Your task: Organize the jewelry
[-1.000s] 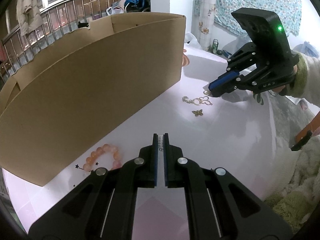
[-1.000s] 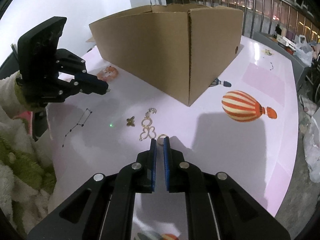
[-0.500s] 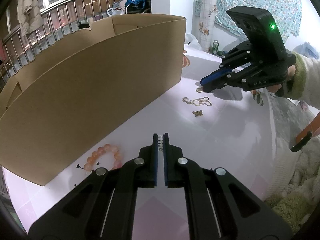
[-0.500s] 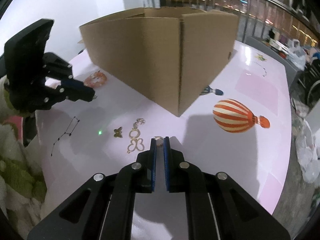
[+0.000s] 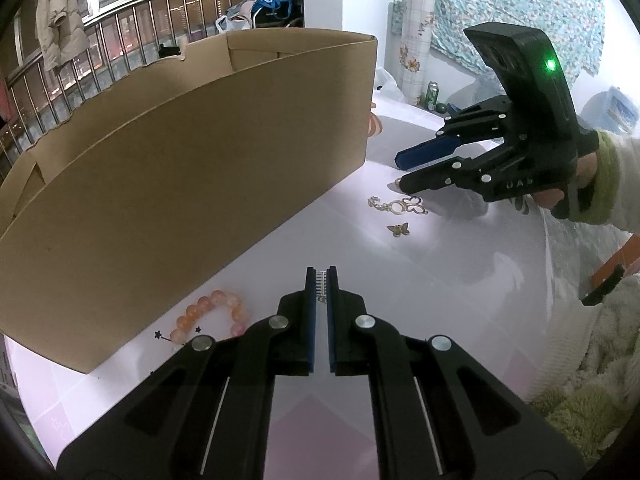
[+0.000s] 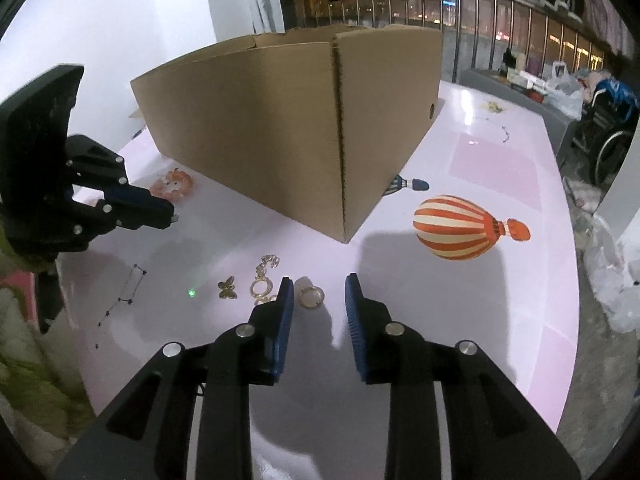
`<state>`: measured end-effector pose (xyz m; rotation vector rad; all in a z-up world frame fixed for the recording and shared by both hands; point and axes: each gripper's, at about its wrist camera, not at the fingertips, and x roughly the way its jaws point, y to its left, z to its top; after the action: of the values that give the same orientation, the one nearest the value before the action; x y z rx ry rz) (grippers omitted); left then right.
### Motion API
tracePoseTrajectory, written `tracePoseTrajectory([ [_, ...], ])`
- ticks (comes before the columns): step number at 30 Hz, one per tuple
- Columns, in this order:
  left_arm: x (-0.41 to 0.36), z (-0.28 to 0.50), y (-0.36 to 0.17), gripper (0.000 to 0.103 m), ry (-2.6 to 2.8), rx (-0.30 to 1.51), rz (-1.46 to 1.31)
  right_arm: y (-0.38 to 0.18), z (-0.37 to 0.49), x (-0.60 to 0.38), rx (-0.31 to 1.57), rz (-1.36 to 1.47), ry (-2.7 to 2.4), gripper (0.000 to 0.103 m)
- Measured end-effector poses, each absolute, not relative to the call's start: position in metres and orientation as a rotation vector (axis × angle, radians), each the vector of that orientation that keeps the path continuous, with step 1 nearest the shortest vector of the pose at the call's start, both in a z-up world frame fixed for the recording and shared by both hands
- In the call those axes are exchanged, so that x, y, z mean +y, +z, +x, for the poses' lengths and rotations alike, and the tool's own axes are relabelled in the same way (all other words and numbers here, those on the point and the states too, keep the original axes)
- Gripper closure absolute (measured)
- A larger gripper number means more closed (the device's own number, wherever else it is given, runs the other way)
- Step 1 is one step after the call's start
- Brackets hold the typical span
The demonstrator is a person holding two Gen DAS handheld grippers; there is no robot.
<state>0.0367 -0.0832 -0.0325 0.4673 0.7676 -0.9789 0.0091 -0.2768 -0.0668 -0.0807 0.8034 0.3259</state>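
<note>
My left gripper (image 5: 320,274) is shut on a small silver piece (image 5: 321,283) pinched at its tips, and hovers over the pink table by the cardboard box (image 5: 200,160). A pink bead bracelet (image 5: 212,314) lies to its left against the box. My right gripper (image 6: 319,283) is low over the table and its jaws are opening. A gold ring with a pale stone (image 6: 310,297) lies on the table between them, near the left finger, untouched. A gold butterfly charm (image 6: 228,287) and a gold chain with a looped pendant (image 6: 264,280) lie just left of it.
The tall open box (image 6: 280,128) fills the middle of the table (image 6: 500,320). A hot-air balloon print (image 6: 460,226) lies to its right. A person's fleece sleeves (image 5: 600,360) border the near side. Railings and clutter stand beyond the table.
The right gripper's jaws have parted from shut, and the ring now lies between them. That gripper has tilted a little. The left gripper has kept still.
</note>
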Motion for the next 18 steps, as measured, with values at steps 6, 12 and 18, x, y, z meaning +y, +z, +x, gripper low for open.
tracePoseTrajectory([
  [6,-0.0854,0.0367,-0.0328,0.099,-0.979,0.769,0.473,-0.0681,0.0081,-0.2741,0.79,-0.103,0.342,0.085],
  [12,-0.0862,0.0379,-0.033,0.099,-0.977,0.771,0.472,-0.0671,0.0099,-0.2772,0.799,-0.128,0.405,0.091],
  [18,-0.0859,0.0375,-0.033,0.099,-0.977,0.772,0.473,-0.0667,0.0122,-0.2804,0.799,-0.126,0.435,0.092],
])
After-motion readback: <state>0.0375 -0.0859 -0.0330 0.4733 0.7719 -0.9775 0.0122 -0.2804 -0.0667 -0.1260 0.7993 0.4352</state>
